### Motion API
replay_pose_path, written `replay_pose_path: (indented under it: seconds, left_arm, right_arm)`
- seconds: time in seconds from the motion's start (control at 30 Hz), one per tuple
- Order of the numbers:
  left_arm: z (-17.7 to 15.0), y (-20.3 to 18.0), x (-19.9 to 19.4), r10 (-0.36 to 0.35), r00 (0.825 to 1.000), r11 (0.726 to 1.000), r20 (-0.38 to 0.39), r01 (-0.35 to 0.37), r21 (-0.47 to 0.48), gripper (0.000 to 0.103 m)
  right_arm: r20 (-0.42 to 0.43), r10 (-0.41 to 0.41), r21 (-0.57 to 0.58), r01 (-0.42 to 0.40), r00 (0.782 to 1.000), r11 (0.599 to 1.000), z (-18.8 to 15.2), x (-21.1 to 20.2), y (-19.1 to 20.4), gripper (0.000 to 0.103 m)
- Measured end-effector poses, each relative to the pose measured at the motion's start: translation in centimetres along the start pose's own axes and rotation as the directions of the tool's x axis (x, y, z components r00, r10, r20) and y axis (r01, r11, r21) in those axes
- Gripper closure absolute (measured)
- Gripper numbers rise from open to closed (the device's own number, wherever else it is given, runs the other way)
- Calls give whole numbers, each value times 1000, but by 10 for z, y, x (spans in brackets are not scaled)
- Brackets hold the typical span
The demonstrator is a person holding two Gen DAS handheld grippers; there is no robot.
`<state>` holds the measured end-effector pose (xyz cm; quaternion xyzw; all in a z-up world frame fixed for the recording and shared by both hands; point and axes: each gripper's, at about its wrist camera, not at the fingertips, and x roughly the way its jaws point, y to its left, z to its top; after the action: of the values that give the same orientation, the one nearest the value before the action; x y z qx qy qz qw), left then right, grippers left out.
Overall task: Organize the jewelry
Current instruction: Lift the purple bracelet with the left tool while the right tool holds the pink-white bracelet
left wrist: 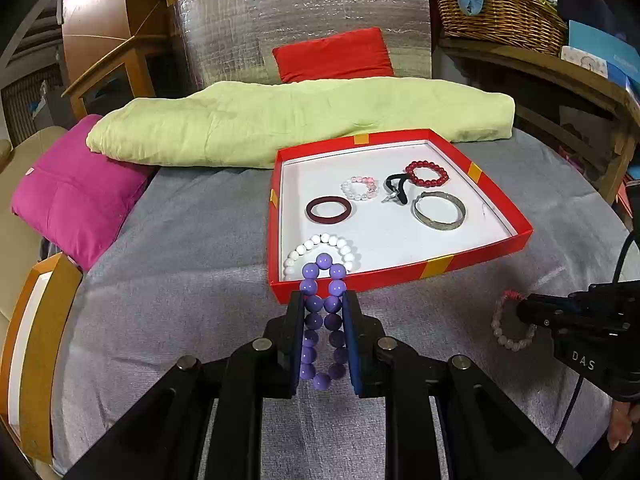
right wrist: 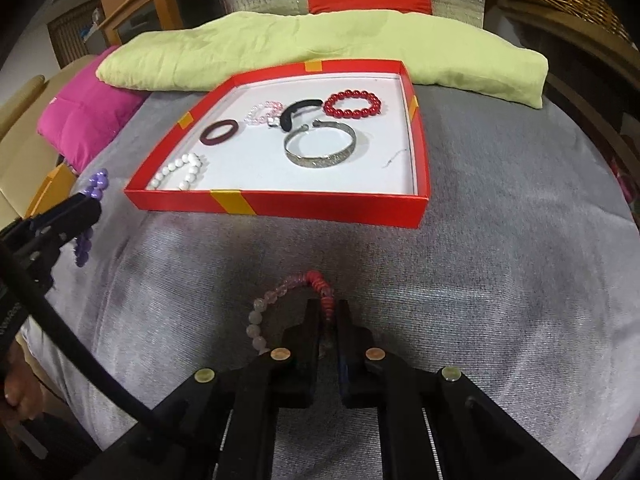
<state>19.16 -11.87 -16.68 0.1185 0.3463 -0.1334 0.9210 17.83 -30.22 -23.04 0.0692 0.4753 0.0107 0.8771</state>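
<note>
My left gripper (left wrist: 323, 300) is shut on a purple bead bracelet (left wrist: 322, 316) and holds it above the grey cover, just before the near left corner of the red tray (left wrist: 440, 266). The tray holds a white bead bracelet (left wrist: 316, 249), a dark red bangle (left wrist: 329, 209), a pink-white bracelet (left wrist: 359, 188), a black hair tie (left wrist: 396, 188), a red bead bracelet (left wrist: 426, 173) and a silver cuff (left wrist: 439, 212). My right gripper (right wrist: 327, 308) is shut on the red end of a pink and red bead bracelet (right wrist: 280, 300) lying on the cover in front of the tray (right wrist: 320, 204).
A folded yellow-green blanket (left wrist: 280, 120) lies behind the tray. A magenta cushion (left wrist: 76, 196) sits at the left, a red cushion (left wrist: 334, 54) against the silver foil panel behind. A wicker basket (left wrist: 500, 12) stands on a wooden shelf at the right.
</note>
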Motion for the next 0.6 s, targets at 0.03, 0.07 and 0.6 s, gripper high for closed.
replay_pose_path:
  seconds: [0.03,0.07,0.6]
  left_arm:
    - [0,0,0,1,1000,1000,-1,-1,-1,83]
    - [0,1,1,2,1000,1000,-1,-2,-3,83]
    - [1,1,0,1,1000,1000,2,-1,-12,83]
  right_arm:
    - [7,5,2,-5,1000,1000,0,-1,0,95]
    - [17,13,4,-14,1000,1000,0,-3,1,95]
    - [175,105,10,-108,979,994,5,-37,7,95]
